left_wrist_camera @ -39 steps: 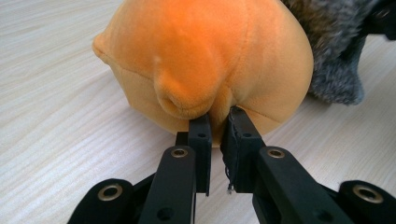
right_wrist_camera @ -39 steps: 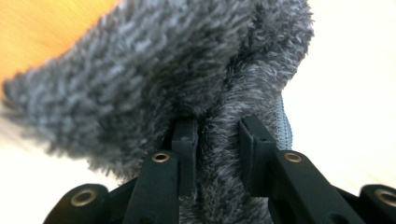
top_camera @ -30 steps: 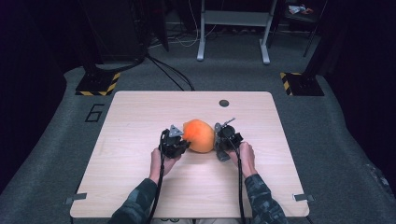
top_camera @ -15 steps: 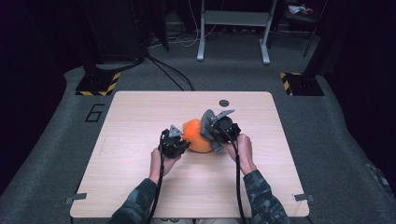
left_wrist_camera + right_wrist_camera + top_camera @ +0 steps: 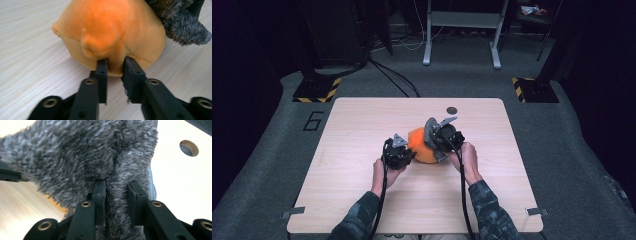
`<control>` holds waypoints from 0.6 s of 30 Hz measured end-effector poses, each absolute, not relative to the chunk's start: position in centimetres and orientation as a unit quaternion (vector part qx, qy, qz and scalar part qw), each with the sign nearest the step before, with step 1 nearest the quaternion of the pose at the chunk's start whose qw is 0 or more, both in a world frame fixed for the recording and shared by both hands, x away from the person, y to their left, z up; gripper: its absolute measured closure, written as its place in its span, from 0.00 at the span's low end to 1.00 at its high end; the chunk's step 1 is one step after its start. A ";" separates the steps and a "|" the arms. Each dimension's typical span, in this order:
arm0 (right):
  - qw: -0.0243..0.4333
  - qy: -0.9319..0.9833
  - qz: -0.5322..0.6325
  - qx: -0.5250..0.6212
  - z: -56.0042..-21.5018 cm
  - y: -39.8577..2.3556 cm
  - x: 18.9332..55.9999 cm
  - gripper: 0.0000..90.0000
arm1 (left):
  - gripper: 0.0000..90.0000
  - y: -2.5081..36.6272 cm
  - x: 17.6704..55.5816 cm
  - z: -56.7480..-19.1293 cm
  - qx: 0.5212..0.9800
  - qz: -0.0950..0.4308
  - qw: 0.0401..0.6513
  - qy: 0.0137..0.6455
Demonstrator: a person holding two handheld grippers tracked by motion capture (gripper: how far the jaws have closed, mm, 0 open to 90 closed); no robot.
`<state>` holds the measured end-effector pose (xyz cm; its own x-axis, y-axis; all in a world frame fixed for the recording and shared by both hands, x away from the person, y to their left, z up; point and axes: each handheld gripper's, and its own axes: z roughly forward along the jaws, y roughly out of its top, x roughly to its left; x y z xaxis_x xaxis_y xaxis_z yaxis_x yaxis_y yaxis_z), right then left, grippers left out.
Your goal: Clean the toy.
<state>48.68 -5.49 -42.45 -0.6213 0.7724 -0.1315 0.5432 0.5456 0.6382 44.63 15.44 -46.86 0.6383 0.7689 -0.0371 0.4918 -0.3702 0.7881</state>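
Your surface (image 5: 337, 200) lies bare wood on every side, so either tool can slide left, right or back toward you freely. The one block sits mid-surface: the orange plush (image 5: 421, 150), with the left tool (image 5: 404, 155) tight against its left and the right tool (image 5: 434, 145) over its right, grey fuzzy fabric (image 5: 82, 157) bunched there. Beyond it, a small round hole (image 5: 452, 110) near the far edge; nothing stands around it.
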 end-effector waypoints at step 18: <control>0.201 0.854 0.284 0.388 -42.7 -5.4 48.9 0.79 | 0.75 14.8 45.4 -45.8 0.834 0.212 0.378 0.343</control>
